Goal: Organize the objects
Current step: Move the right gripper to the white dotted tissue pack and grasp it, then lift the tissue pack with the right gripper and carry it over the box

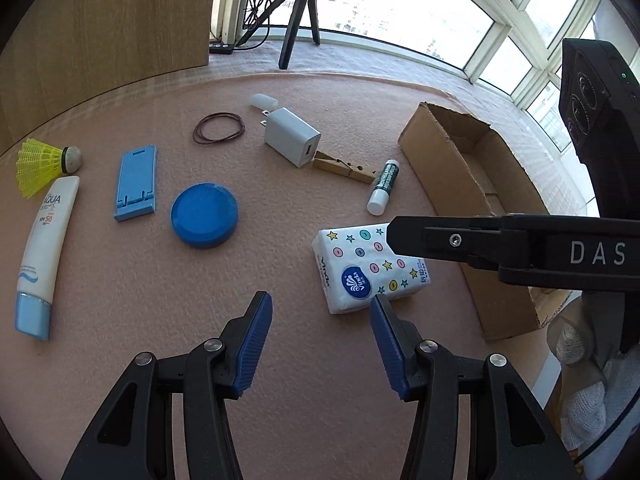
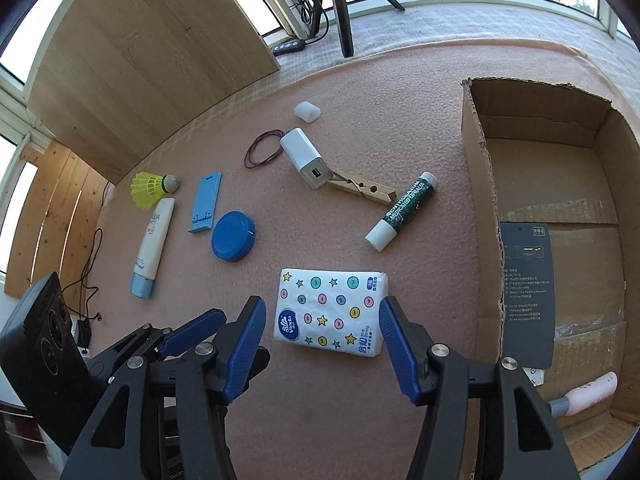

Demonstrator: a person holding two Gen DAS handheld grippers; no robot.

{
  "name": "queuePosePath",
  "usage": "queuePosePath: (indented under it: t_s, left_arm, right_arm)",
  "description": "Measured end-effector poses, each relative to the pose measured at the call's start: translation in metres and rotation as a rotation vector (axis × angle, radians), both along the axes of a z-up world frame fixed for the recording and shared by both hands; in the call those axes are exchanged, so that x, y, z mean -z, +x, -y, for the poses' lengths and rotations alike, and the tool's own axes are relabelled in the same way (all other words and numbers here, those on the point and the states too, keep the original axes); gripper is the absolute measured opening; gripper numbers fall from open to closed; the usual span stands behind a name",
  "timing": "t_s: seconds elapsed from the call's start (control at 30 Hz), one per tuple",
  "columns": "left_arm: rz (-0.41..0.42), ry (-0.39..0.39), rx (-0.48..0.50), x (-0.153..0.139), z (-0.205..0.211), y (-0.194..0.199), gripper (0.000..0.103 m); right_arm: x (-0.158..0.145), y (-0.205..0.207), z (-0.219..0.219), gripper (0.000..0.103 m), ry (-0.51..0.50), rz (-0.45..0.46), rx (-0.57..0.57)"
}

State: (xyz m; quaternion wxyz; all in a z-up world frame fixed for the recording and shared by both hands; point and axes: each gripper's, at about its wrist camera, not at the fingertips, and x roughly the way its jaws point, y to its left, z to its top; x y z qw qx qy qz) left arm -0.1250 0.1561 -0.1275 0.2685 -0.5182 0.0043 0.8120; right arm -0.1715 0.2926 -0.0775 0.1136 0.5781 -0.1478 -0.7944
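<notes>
A white tissue pack (image 2: 331, 312) with stars and dots lies on the pink mat, straight ahead of my open, empty right gripper (image 2: 322, 320), its near end between the fingertips. In the left wrist view the pack (image 1: 370, 266) lies just right of my open, empty left gripper (image 1: 321, 316), and the right gripper's finger (image 1: 460, 240) hangs over it. A cardboard box (image 2: 480, 184) stands open on the right with a pink tube (image 2: 588, 394) and a dark card (image 2: 528, 292) inside. Loose on the mat: lip balm (image 2: 404, 210), clothespin (image 2: 362, 190), charger (image 2: 306, 156), blue lid (image 2: 234, 236).
Further left lie a blue phone stand (image 2: 205, 202), sunscreen tube (image 2: 154, 240), yellow shuttlecock (image 2: 152, 188), rubber bands (image 2: 262, 148) and a small white cap (image 2: 306, 111). A wooden board (image 2: 140, 60) and a tripod (image 2: 340, 4) stand at the back by the windows.
</notes>
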Motion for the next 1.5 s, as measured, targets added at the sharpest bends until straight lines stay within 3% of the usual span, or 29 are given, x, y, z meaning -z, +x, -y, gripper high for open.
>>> queuePosePath:
  t_s: [0.47,0.97,1.2,1.5]
  left_arm:
    - [0.034,0.041,0.025,0.011,-0.015,-0.005,0.054]
    - [0.066,0.068,0.011,0.018,-0.017,-0.009,0.038]
    - [0.021,0.068,0.01,0.003,-0.018,-0.004,0.038]
    - [-0.09,0.079,0.04,-0.043,-0.04,0.005,0.037]
  right_arm:
    - [0.027,-0.011,0.0,0.048,0.025,0.072,0.034]
    - [0.033,-0.008,-0.002,0.036,-0.011,0.078,0.044]
    - [0.019,0.0,-0.003,0.036,-0.018,0.036,0.044]
    - [-0.019,0.014,-0.023,0.036,-0.047,-0.062,0.072]
